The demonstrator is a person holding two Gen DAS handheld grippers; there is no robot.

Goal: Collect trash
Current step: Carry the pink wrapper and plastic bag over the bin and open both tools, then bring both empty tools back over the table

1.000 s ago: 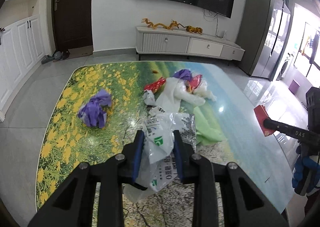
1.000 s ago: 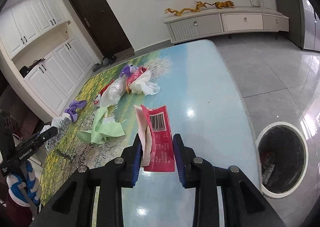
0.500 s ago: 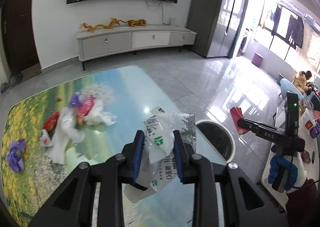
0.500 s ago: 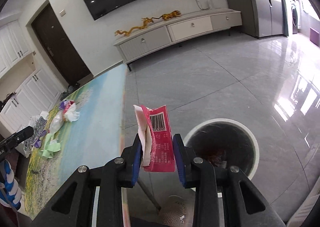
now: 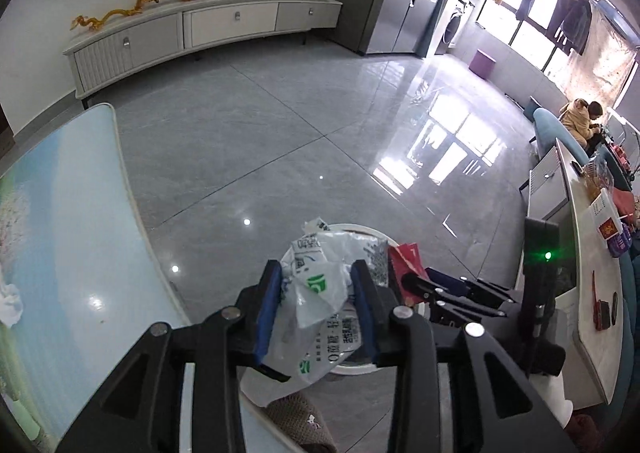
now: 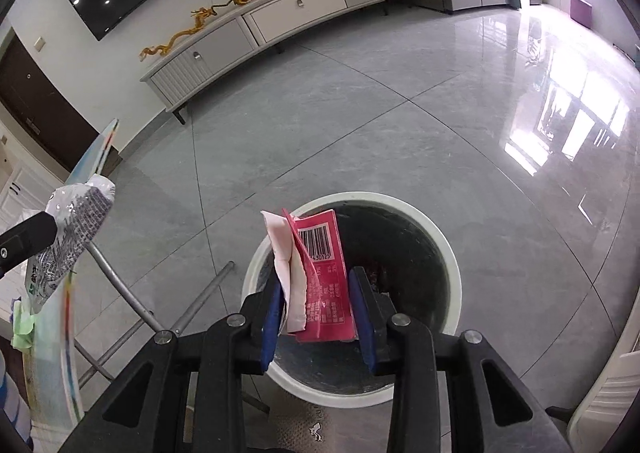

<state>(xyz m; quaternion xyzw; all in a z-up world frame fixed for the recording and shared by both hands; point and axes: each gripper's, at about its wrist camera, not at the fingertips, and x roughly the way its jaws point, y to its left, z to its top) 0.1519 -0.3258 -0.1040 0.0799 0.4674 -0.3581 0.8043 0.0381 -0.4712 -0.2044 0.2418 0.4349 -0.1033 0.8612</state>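
Note:
My left gripper [image 5: 316, 293] is shut on a crumpled clear plastic bag [image 5: 320, 305] with green print, held just past the table edge over the round white trash bin [image 5: 348, 229]. My right gripper [image 6: 316, 297] is shut on a red wrapper [image 6: 324, 273] with a barcode and a pale pink flap, held right above the bin's dark opening [image 6: 404, 253]. The right gripper with the red wrapper [image 5: 404, 265] shows in the left wrist view, close beside the bag. The left gripper's bag [image 6: 68, 229] shows at the left of the right wrist view.
The picture-printed table [image 5: 60, 233] lies at the left, its metal legs [image 6: 120, 293] beside the bin. A slippered foot [image 6: 308, 429] is below the bin. A white TV cabinet [image 5: 200, 29] lines the far wall. A counter [image 5: 592, 293] with items stands at the right.
Both grippers have swung right, away from the table, and down over the trash bin. Both still hold their trash.

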